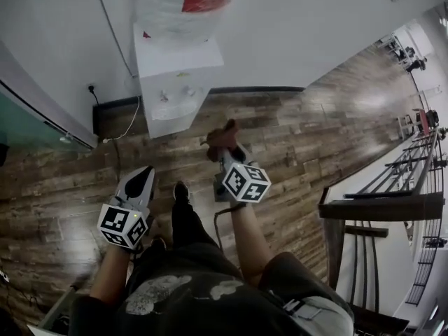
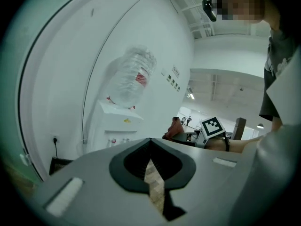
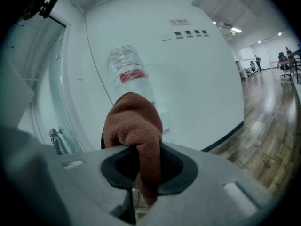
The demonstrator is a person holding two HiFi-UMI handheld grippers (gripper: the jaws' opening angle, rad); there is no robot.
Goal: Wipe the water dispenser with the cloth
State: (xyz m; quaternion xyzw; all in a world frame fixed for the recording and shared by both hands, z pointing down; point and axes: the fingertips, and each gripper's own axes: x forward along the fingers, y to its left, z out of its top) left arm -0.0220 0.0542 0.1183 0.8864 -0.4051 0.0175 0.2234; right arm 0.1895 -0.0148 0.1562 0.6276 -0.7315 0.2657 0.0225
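The right gripper [image 1: 225, 152] pinches the cloth [image 1: 222, 136], bunched forward, ready for the water dispenser [image 1: 175, 82] well ahead. The left gripper [image 1: 138, 180], jaws pressed together on nothing, hangs farther from the dispenser, probably spare.

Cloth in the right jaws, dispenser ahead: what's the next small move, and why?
Probably carry the right gripper forward until the cloth meets the white top of the water dispenser. Its jaws are shut on the cloth, so the grip looks ready, but in the head view the cloth hangs apart from the dispenser, over the wooden floor. The left gripper is shut and empty.
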